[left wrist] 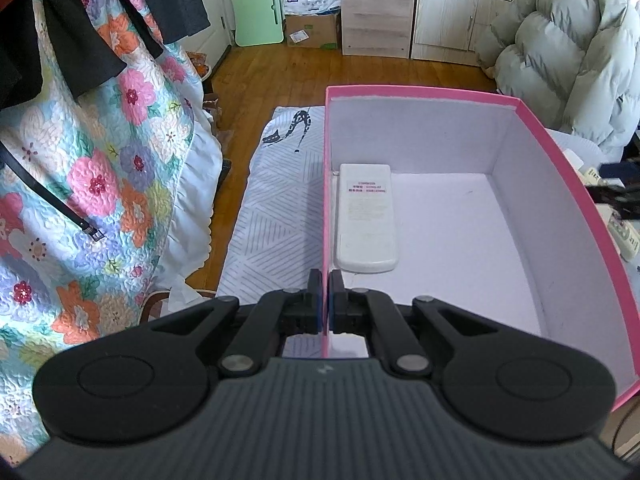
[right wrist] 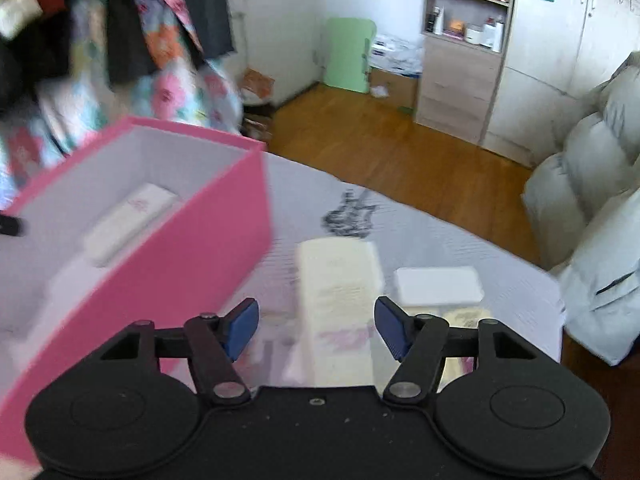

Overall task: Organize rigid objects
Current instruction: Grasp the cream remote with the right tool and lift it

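Observation:
A pink box point(left wrist: 560, 168) with a white inside stands on the bed. One white remote point(left wrist: 366, 218) lies in it against the left wall. My left gripper point(left wrist: 325, 280) is shut on the box's left wall near its front corner. In the right wrist view the box point(right wrist: 200, 248) is at the left with the remote point(right wrist: 128, 220) inside. My right gripper point(right wrist: 316, 330) is open above a cream remote point(right wrist: 340, 300) lying on the bedsheet between its fingers. A white flat device point(right wrist: 438, 284) and another cream remote point(right wrist: 464, 318) lie to its right.
A floral quilt point(left wrist: 100, 184) hangs at the left. A grey puffer coat point(left wrist: 568, 52) is piled at the right. Beyond the bed are wood floor point(left wrist: 320, 72), a wooden cabinet point(left wrist: 376, 8) and a green board point(left wrist: 258, 8). More remotes point(left wrist: 622, 236) lie right of the box.

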A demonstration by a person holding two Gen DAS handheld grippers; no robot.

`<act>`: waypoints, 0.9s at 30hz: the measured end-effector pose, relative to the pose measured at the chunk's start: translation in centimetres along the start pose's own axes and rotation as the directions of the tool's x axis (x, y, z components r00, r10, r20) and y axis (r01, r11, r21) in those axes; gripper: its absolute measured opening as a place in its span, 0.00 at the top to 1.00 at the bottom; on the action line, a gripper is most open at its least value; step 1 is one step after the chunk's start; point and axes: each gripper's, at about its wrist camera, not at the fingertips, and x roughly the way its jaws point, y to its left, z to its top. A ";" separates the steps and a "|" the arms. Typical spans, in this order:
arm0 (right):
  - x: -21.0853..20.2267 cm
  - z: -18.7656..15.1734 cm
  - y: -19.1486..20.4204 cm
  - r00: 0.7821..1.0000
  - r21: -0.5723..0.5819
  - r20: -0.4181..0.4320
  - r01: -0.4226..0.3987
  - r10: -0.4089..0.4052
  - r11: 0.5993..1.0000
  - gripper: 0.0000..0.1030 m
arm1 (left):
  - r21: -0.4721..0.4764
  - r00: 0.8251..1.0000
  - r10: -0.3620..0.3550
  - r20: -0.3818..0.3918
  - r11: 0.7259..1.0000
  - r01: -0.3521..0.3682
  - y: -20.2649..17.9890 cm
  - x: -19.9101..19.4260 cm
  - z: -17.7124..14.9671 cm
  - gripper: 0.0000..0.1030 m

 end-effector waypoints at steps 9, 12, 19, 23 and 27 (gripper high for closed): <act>3.9 -0.2 -1.6 0.998 0.083 -0.056 -0.003 0.008 0.997 0.40 | -0.003 1.000 0.001 -0.002 1.000 -0.001 -0.2 -0.2 -0.2 0.98; 1.9 -0.8 -1.0 1.000 0.099 0.024 0.000 -0.002 0.995 0.40 | -0.004 1.000 -0.012 0.001 1.000 0.012 0.0 -0.3 -0.3 0.98; -2.4 -0.5 -0.7 0.994 0.146 0.107 -0.013 -0.003 0.989 0.40 | -0.005 1.000 -0.007 0.002 1.000 0.007 0.1 -0.2 -0.1 0.98; -4.3 0.1 -0.3 0.985 0.213 0.155 -0.102 0.070 0.972 0.40 | -0.018 1.000 -0.016 0.002 1.000 0.016 0.2 -0.2 0.0 0.98; -6.2 1.1 1.0 0.925 0.313 0.217 -0.368 0.311 0.876 0.40 | -0.033 0.999 -0.034 0.003 0.999 0.034 0.6 -0.2 -0.2 0.98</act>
